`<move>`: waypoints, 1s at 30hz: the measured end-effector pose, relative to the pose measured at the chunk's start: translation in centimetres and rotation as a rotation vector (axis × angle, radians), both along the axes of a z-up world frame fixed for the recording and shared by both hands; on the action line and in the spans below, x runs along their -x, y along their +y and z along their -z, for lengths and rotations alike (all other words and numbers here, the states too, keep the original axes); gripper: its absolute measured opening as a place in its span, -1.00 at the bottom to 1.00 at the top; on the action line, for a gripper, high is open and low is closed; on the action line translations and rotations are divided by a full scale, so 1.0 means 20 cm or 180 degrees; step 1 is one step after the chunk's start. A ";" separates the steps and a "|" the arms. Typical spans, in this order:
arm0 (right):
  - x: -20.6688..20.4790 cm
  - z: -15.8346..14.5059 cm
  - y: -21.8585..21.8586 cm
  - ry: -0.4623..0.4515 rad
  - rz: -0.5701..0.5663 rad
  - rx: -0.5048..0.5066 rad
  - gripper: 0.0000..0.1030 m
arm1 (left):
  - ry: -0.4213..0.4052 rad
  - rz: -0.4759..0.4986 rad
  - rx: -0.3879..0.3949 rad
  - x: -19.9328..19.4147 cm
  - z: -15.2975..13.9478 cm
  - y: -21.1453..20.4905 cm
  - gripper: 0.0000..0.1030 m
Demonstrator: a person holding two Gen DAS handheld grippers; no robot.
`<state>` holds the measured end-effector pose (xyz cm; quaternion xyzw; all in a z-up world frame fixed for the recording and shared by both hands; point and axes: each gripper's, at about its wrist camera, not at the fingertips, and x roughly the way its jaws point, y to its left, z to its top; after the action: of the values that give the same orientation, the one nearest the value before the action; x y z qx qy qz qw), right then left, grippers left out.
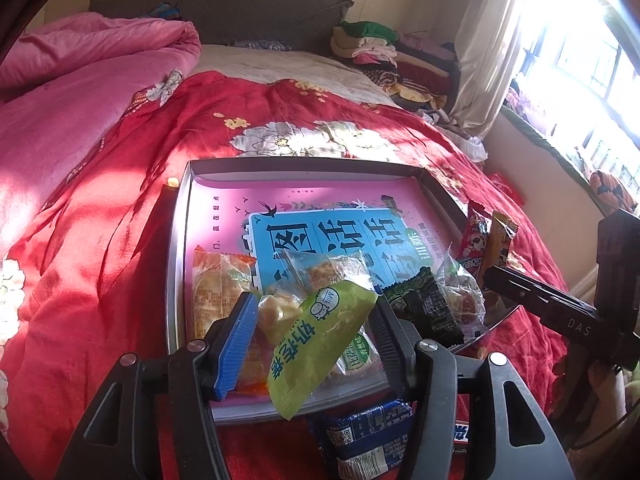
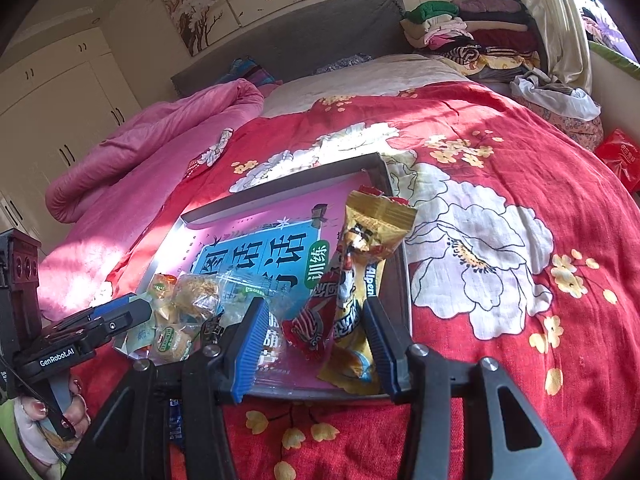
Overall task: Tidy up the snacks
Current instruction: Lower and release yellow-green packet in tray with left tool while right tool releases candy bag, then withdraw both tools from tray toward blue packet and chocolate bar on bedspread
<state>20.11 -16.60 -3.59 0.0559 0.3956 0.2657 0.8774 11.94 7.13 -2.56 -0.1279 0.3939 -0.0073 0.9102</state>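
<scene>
Snacks in thin, light, slippery wrappers lie at the near edge of the tray [image 1: 180, 240]. My left claw [image 1: 312, 340] stands half open around the green packet [image 1: 320, 340], not pressing. My right claw [image 2: 316, 344] pinches two long packets [image 2: 352, 280]; I hold the crimped ends, gently.

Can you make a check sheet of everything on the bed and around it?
Surface: red flowered cover on a bed.
Job's things: tray holding a book and wrapped snacks; blue packet outside it.
Clutter: clothes pile, pink quilt.
Grippers: left gripper open, green packet between its jaws; right gripper shut on red and gold packets.
Cables: nothing seen.
Surroundings: window, wardrobe.
</scene>
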 end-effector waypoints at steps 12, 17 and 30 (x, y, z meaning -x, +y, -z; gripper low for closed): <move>0.04 -0.02 0.05 -0.0066 -0.0160 0.0005 0.00 | -0.0114 -0.0006 -0.0083 0.05 -0.07 -0.02 0.45; 0.06 -0.06 0.05 -0.0180 -0.0174 0.0041 0.01 | -0.0113 -0.0033 -0.0093 0.06 -0.08 -0.01 0.47; 0.14 -0.21 0.01 -0.0666 -0.0089 0.0047 0.23 | -0.0141 -0.0089 -0.0005 0.11 -0.13 0.00 0.52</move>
<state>17.22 -16.41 0.54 0.0159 0.3046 0.2793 0.9105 9.70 7.03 0.00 -0.1325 0.3717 0.0030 0.9188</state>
